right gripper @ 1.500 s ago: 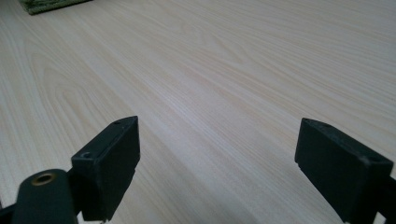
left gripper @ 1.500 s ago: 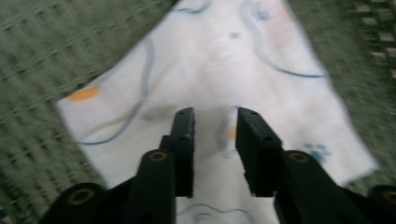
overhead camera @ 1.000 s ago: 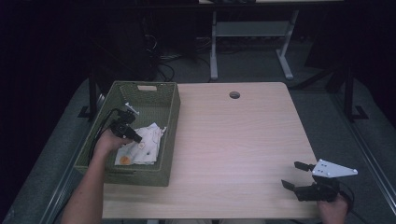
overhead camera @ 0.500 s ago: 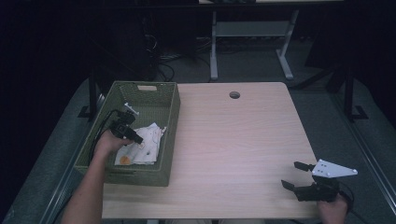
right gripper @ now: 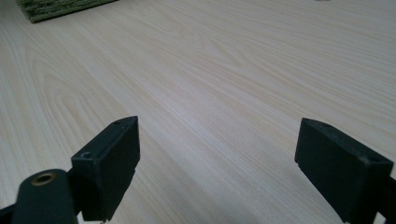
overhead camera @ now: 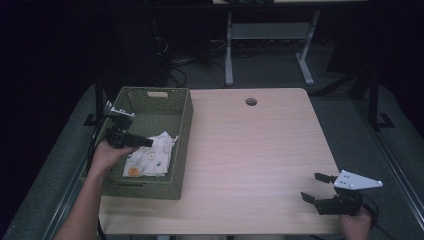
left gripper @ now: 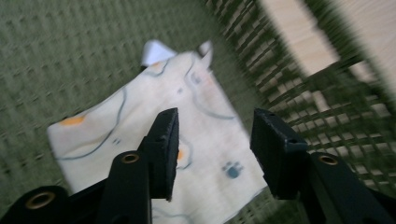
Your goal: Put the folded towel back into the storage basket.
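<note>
A white cloth [overhead camera: 150, 157] with orange and grey prints lies crumpled on the floor of a green woven basket [overhead camera: 182, 145] at the table's left. My left gripper [overhead camera: 147, 142] hovers just above the cloth's upper edge and points right. In the left gripper view its jaws have just been opening. They stand apart with the cloth [left gripper: 140, 121] lying below them and nothing pressed between the pads, so the left gripper [left gripper: 212, 135] is open. My right gripper [overhead camera: 311, 186] rests open near the table's front right corner. It faces bare wood, with nothing between the jaws of the right gripper [right gripper: 217, 154].
The light wooden table [overhead camera: 260, 150] has a round cable hole [overhead camera: 251, 101] near its far edge. The basket's wall [left gripper: 327, 107] rises close to the right of my left jaws. Desk legs and cables stand in the dark behind the table.
My left gripper has risen slightly above the cloth and its jaws have parted, leaving the cloth in the basket. The right gripper has stayed where it was.
</note>
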Tool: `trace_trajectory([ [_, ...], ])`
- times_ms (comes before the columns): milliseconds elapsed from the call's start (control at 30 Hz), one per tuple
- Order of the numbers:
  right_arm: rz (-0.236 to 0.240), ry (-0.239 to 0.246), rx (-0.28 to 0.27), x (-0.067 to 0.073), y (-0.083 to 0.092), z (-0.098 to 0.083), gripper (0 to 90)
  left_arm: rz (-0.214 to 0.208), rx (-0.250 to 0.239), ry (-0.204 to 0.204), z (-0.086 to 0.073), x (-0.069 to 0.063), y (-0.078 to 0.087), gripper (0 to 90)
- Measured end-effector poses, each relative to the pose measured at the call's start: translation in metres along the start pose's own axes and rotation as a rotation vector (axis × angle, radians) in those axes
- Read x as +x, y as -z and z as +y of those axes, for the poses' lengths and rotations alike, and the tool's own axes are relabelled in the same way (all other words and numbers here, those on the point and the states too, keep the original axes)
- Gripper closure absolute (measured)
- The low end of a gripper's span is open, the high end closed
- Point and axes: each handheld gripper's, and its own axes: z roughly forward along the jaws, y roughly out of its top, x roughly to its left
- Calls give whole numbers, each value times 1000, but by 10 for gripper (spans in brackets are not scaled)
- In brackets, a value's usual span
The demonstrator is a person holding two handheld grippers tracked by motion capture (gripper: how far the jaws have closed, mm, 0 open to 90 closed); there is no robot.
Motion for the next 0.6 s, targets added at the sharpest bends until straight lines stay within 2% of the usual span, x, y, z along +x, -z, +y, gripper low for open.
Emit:
trace_trajectory([
  [33,0,1,1,0,0,0,135,-40,-64,35,-4,0,4,493],
  [100,0,1,-1,-1,0,0,135,-90,-118,66,-7,2,7,478],
  [233,0,-2,4,-1,-1,0,135,-139,-217,122,-14,3,15,478],
  [267,0,-2,4,-1,-1,0,135,-139,-217,122,-14,3,15,479],
  [300,3,-3,4,-1,-1,0,136,-166,-258,140,-17,4,18,481],
  [333,3,-3,4,-1,-1,0,136,-166,-258,140,-17,4,18,481],
  [400,3,-3,1,0,-1,0,135,-179,-291,151,-21,4,20,483],
  [467,4,-3,-3,0,0,0,135,-219,-339,162,-26,3,22,486],
  [600,6,-3,-7,0,0,0,135,-251,-376,190,-30,3,22,486],
])
